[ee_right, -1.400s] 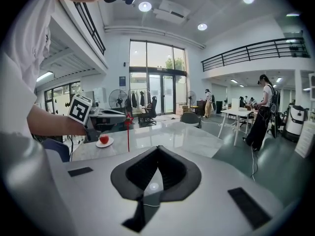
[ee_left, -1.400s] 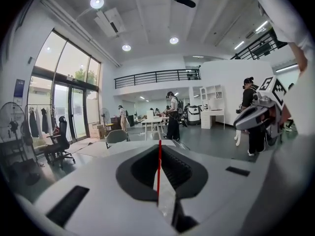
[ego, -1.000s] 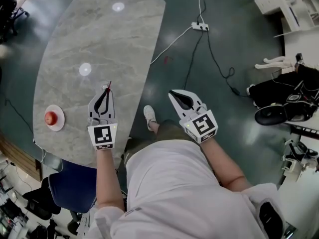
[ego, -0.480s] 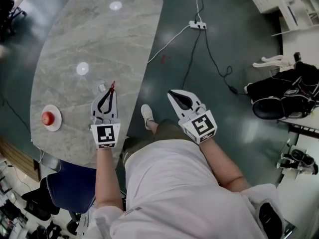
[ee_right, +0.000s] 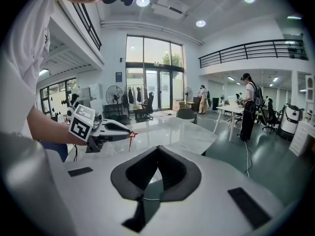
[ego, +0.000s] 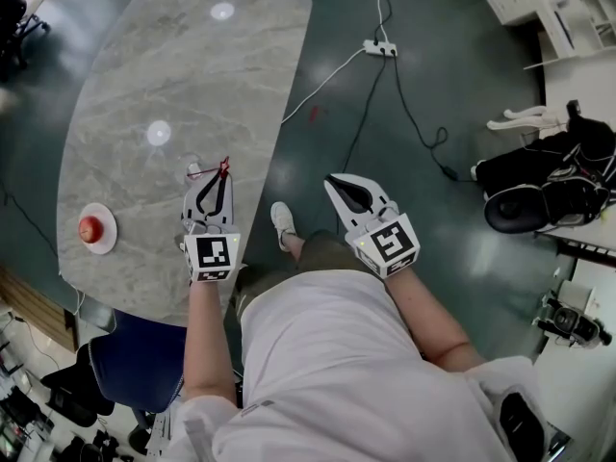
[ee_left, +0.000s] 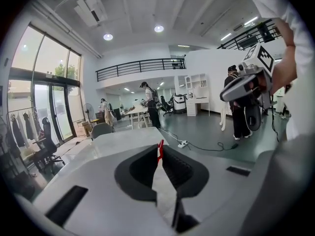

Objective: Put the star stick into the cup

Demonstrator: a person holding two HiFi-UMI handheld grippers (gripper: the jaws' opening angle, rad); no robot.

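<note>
A grey marbled table point(ego: 192, 75) with rounded edges filled the upper left of the head view. Near its left edge lay a white saucer point(ego: 109, 234) bearing a small red thing point(ego: 89, 227). Nearer the lower middle sat a small white thing point(ego: 195, 171), too small to identify.

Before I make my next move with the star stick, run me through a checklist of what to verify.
1. Grip: left gripper is shut on the star stick. Ok.
2. Stick exposed: its red star end pokes out past the jaw tips. Ok.
3. Cup located: only a small pale thing shows on the table beside the left gripper's tips. Whether it is the cup: cannot tell.
4. Stick lined up over an opening: cannot tell.
5. Right gripper out of the way: shut, empty, held off the table over the floor. Ok.
6. Plate with a red thing: well off to the left, apart from the gripper. Ok.
</note>
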